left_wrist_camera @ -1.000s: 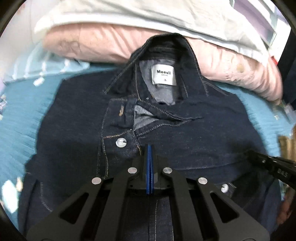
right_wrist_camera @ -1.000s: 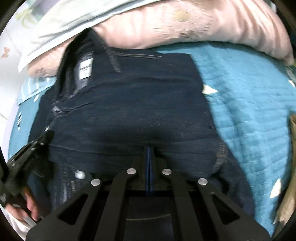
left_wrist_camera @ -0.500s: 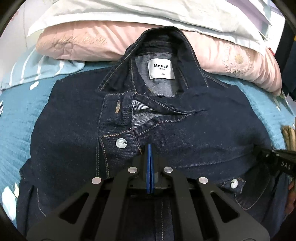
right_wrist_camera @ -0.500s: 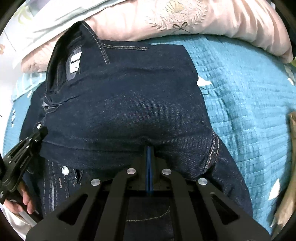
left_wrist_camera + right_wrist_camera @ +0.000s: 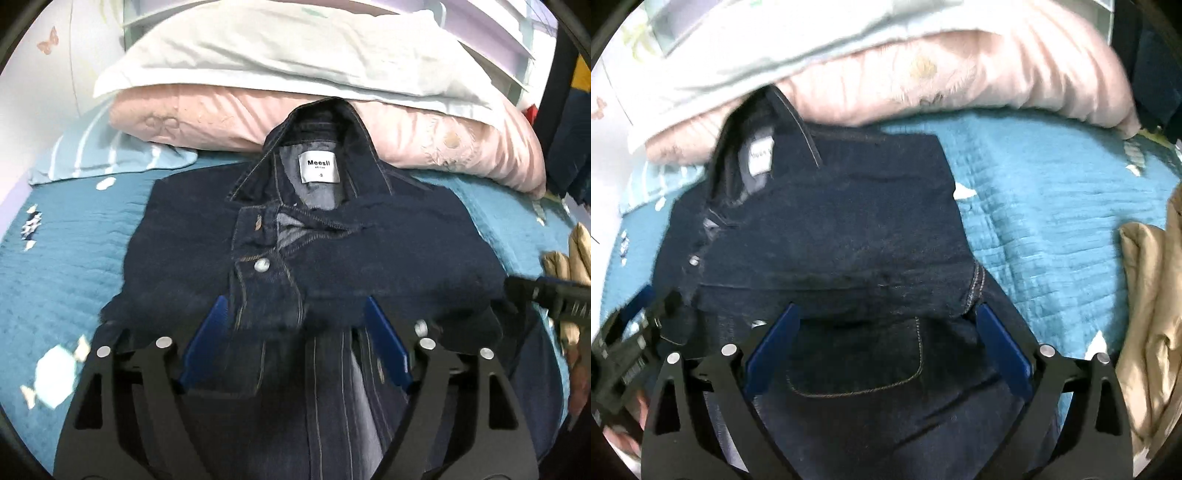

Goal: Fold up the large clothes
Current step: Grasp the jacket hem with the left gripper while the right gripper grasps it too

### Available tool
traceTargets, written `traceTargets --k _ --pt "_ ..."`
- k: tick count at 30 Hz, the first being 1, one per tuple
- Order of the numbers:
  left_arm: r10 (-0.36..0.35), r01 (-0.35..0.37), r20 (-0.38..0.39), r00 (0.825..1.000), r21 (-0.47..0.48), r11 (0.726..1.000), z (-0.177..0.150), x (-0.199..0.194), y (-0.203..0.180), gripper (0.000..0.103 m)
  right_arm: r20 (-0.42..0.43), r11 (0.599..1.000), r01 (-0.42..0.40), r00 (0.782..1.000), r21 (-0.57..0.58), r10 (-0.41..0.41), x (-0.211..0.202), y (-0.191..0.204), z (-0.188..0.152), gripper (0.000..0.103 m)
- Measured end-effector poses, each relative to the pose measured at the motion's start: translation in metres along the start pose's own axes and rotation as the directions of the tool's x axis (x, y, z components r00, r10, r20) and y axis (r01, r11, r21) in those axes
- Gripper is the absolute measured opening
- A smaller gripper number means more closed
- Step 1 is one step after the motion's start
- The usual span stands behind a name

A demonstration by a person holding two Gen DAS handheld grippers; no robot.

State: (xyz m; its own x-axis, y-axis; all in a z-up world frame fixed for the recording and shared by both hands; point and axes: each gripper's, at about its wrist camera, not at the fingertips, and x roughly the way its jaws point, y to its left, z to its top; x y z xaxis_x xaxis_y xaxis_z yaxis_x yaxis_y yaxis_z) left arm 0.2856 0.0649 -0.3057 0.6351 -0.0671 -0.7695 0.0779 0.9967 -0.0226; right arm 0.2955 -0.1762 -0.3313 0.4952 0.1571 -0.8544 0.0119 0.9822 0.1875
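Lying folded on the teal quilted bedspread (image 5: 66, 258), the dark denim jacket (image 5: 332, 251) rested its collar against a pink pillow (image 5: 207, 110). Both the left gripper (image 5: 295, 343) and right gripper (image 5: 888, 347) were opening wide above it, gripping nothing.

Both tongs, left (image 5: 295, 347) and right (image 5: 888, 354), now opening off the jacket (image 5: 369, 243)

Denim jacket (image 5: 849, 236) label blurred, hem cut off
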Motion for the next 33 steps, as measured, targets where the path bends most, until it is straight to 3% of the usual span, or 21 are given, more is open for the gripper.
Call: traceTargets --k 9,18,22,28,33 --pt "0.006 -0.006 0.014 1.000 0.002 1.000 -0.004 -0.041 0.012 0.083 0.038 0.997 0.058 0.998 -0.043 -0.057 -0.030 0.014 -0.006 0.093" --pt "0.046 -0.044 0.047 0.998 -0.025 0.999 0.023 -0.056 0.049 0.083 0.066 0.999 0.042 0.997 0.031 -0.043 -0.041 0.005 0.026 0.094" --pt "0.061 -0.059 0.040 0.997 -0.044 0.997 0.038 -0.050 0.067 0.089 0.043 0.997 0.035 0.998 0.068 -0.038 -0.031 -0.002 0.045 0.094" --pt "0.028 -0.032 -0.058 0.998 -0.076 0.997 0.065 -0.019 0.093 0.089 -0.044 0.990 0.015 0.999 0.139 -0.009 0.000 -0.020 0.073 0.094" --pt "-0.055 0.025 -0.132 0.990 -0.222 0.975 0.089 0.015 0.128 0.089 -0.091 0.985 -0.006 0.996 0.173 0.022 0.026 -0.035 0.106 0.094"
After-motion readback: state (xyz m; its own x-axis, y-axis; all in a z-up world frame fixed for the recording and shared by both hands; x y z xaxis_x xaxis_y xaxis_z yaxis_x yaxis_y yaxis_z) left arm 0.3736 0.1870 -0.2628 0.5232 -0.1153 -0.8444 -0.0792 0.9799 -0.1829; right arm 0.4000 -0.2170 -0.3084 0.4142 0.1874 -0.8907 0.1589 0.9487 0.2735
